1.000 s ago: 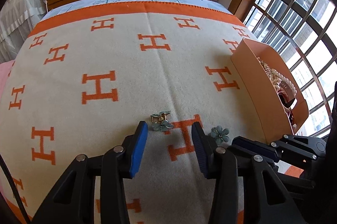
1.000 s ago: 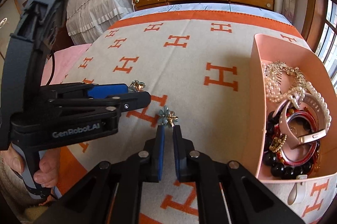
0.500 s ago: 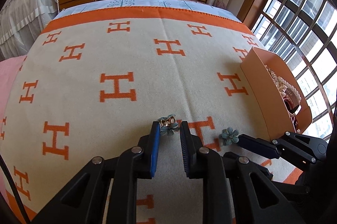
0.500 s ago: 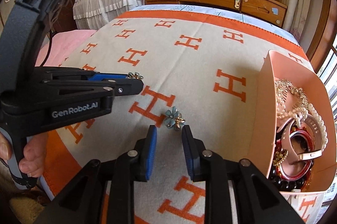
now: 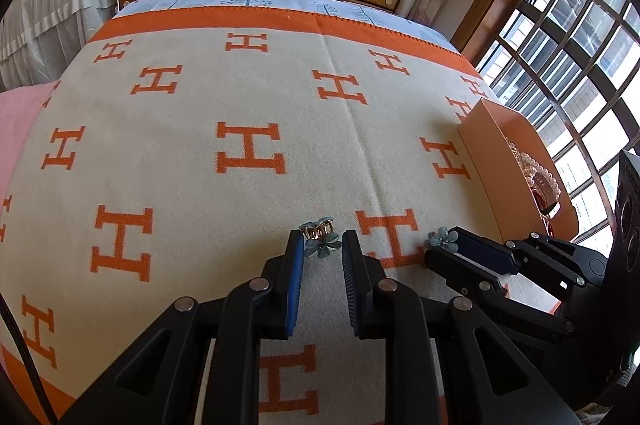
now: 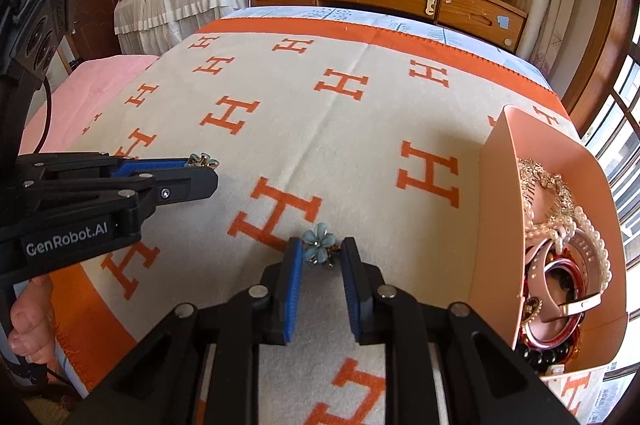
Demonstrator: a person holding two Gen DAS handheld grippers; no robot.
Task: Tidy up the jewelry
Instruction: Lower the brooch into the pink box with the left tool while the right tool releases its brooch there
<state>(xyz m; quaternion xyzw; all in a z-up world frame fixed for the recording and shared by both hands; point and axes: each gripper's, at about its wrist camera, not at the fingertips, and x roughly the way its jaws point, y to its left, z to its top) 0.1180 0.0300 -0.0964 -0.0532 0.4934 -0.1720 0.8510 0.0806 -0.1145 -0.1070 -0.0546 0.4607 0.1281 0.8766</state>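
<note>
On the H-patterned blanket (image 5: 248,105), the left gripper (image 5: 320,245) brackets a teal flower hair clip (image 5: 320,243), its 2 blue-padded fingers narrowly parted and not visibly pressing it. Just toward the pink organizer box (image 6: 500,209) from there, the right gripper (image 6: 320,253) frames a second teal flower clip (image 6: 318,247) the same way, with slim gaps on both sides. The box sits at the blanket's window-side edge, holding pearl strands (image 6: 588,233), a red bangle (image 6: 568,289) and black beads (image 6: 540,355).
</note>
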